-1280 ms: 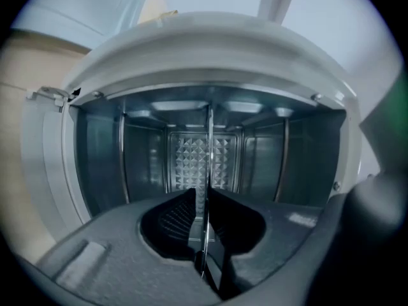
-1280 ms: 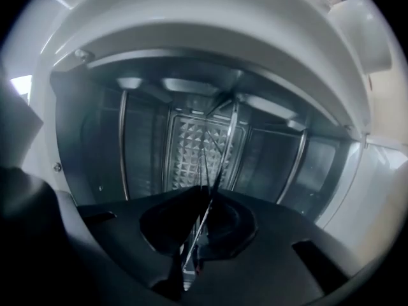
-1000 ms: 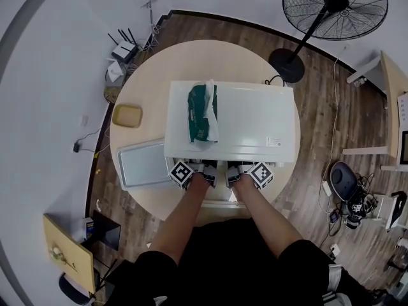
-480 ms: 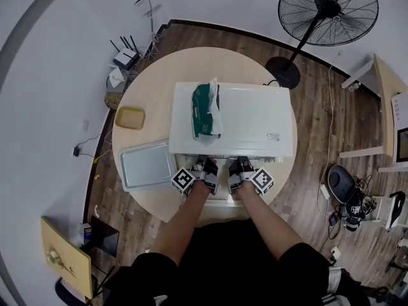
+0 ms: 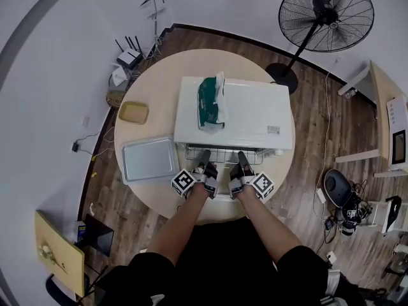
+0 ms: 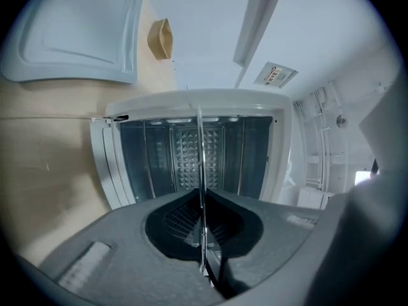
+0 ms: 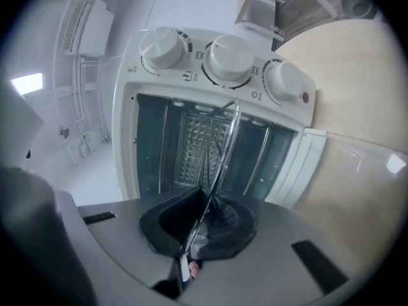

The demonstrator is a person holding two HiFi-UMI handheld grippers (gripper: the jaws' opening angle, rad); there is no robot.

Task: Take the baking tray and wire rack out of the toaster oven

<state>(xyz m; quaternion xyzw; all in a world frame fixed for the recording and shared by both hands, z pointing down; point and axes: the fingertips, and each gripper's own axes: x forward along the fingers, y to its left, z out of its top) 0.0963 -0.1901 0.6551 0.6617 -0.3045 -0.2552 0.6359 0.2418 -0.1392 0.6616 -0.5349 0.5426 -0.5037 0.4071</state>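
My left tongs [image 5: 204, 158] and right tongs [image 5: 242, 159] clamped on rack [image 5: 223, 152], partly out of oven [image 5: 252, 116] — tray [image 5: 150, 159] beside on desk [image 5: 153, 81], bag [image 5: 210, 104] atop oven.

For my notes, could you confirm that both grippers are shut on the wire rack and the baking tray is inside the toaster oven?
Not quite: the head view shows the baking tray on the table beside the toaster oven; the rest holds.

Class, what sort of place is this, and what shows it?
Probably an office or lab room, not a kitchen: the toaster oven sits on a round table, with a pedestal fan and a router nearby.
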